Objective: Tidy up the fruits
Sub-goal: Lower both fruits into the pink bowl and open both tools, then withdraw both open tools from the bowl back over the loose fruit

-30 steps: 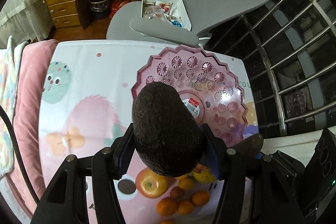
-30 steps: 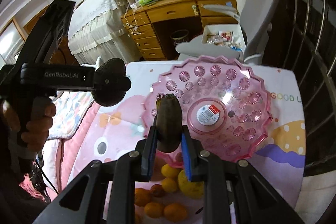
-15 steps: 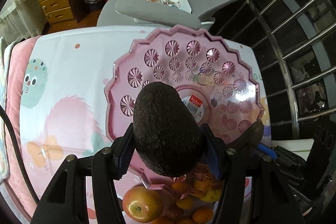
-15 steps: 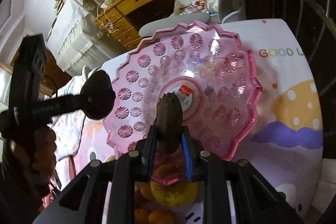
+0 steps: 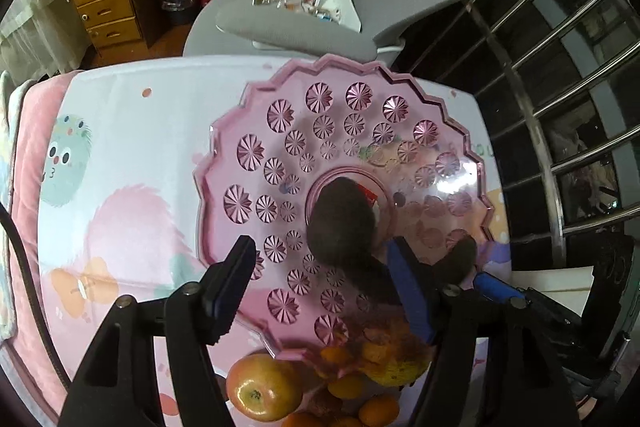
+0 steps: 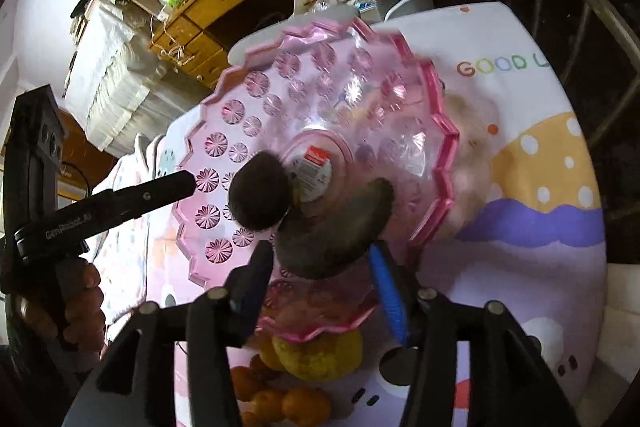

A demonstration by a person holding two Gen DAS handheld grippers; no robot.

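Your left gripper [image 5: 320, 283] and right gripper [image 6: 320, 283] are both opening, gripping nothing — the two dark avocados [image 5: 340, 223] [image 6: 332, 235] are lying loose in the pink dish [image 5: 256, 151], near its red-labelled centre. "GenRobot.AI" is reading along the left gripper's arm, and "GOOD L" is showing on the tablecloth [image 6: 520, 107] at far right.

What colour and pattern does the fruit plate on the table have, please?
The plate is translucent pink with embossed starburst rosettes and a zigzag rim, clearest in the left wrist view.
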